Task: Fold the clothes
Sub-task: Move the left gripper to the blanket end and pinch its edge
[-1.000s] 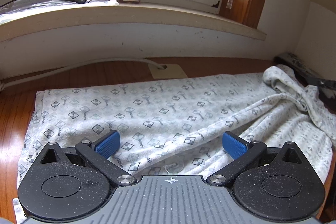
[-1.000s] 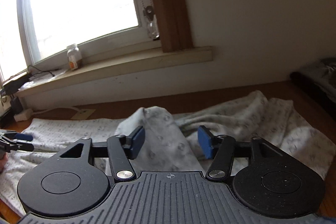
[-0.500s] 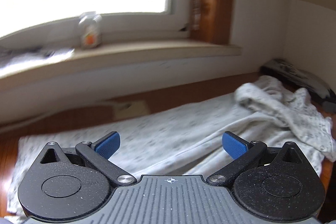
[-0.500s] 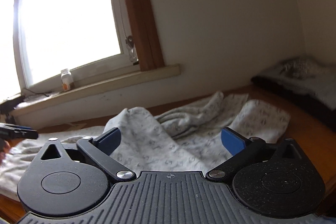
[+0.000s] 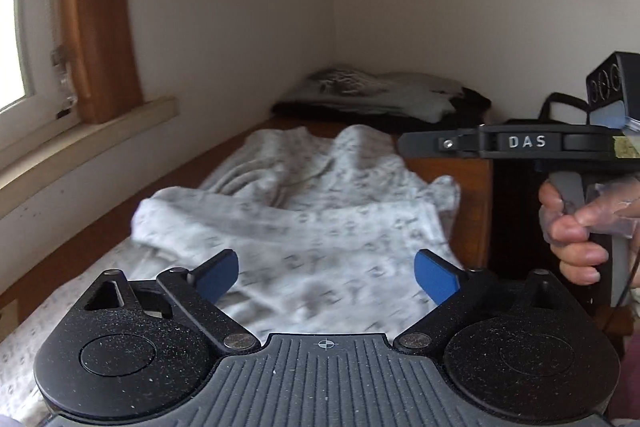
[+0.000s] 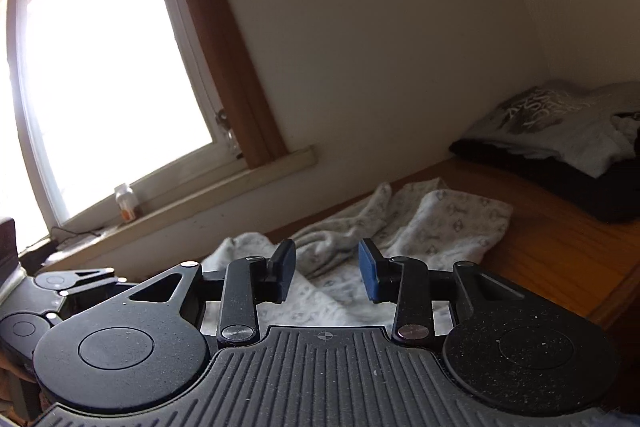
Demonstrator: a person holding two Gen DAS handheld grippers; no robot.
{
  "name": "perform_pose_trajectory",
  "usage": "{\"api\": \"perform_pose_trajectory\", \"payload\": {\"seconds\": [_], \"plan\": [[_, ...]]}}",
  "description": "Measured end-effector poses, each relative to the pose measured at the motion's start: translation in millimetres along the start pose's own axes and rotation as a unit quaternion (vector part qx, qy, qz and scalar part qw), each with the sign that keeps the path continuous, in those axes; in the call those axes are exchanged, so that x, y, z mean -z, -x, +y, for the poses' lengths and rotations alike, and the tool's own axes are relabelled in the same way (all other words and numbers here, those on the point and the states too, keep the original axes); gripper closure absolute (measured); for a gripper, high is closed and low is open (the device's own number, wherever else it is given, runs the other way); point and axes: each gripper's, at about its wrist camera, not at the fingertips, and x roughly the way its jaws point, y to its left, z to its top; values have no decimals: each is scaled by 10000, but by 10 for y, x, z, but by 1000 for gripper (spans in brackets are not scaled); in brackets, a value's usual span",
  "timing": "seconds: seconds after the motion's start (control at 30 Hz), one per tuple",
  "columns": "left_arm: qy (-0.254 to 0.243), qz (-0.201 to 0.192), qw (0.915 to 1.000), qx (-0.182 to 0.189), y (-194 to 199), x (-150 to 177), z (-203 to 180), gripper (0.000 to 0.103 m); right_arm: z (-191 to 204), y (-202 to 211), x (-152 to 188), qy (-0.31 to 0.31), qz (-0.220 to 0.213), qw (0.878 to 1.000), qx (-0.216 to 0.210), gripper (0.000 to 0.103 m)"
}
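Note:
A white garment with a small grey print (image 5: 320, 227) lies rumpled along the wooden table (image 5: 464, 175), one part folded over in a thick roll. My left gripper (image 5: 326, 277) hovers low over its near end, open wide, nothing between the blue pads. My right gripper (image 6: 326, 275) hangs above the garment (image 6: 420, 223), its jaws partly closed with a clear gap and nothing in them. In the left wrist view the right gripper (image 5: 412, 145) shows side-on at the right, held by a hand (image 5: 576, 235).
A pile of dark and grey clothes (image 5: 384, 95) sits at the table's far end in the corner, also seen as the pile (image 6: 560, 147). A window sill (image 6: 224, 195) with a small bottle (image 6: 126, 203) runs along the left wall. The table edge (image 5: 490, 211) drops off at right.
Both cameras have swung right, from the window toward the room's corner. The right gripper's jaws have narrowed from half a second ago. The left gripper stays open wide.

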Motion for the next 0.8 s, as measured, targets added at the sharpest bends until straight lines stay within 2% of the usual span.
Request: {"api": "perform_pose_trajectory", "payload": {"seconds": [0.07, 0.17, 0.33, 0.43, 0.57, 0.63, 0.7, 0.77, 0.8], "plan": [[-74, 87, 9999, 118, -59, -31, -90, 34, -35, 35, -10, -35, 60, 10000, -35, 66], [-172, 102, 9994, 285, -87, -40, -213, 42, -33, 92, -16, 86, 114, 9999, -44, 66], [-376, 265, 9981, 405, -194, 1, -407, 37, -15, 113, 6, 178, 123, 9998, 29, 66], [-440, 363, 9973, 471, -254, 48, -470, 23, -15, 113, 21, 206, 128, 9997, 78, 65], [-555, 447, 9963, 483, -322, 70, -531, 22, -27, 114, 22, 176, 109, 9997, 109, 61], [-637, 481, 9960, 397, -379, 58, -542, 31, -28, 124, 17, 173, 78, 9997, 124, 60], [-610, 511, 9962, 361, -411, 39, -511, 47, -23, 137, 7, 181, 54, 9998, 109, 60], [-540, 516, 9965, 378, -419, 24, -466, 56, -11, 148, 0, 212, 35, 9997, 74, 60], [-498, 512, 9967, 398, -416, 19, -444, 66, -6, 145, 3, 215, 30, 9997, 72, 60]]}}
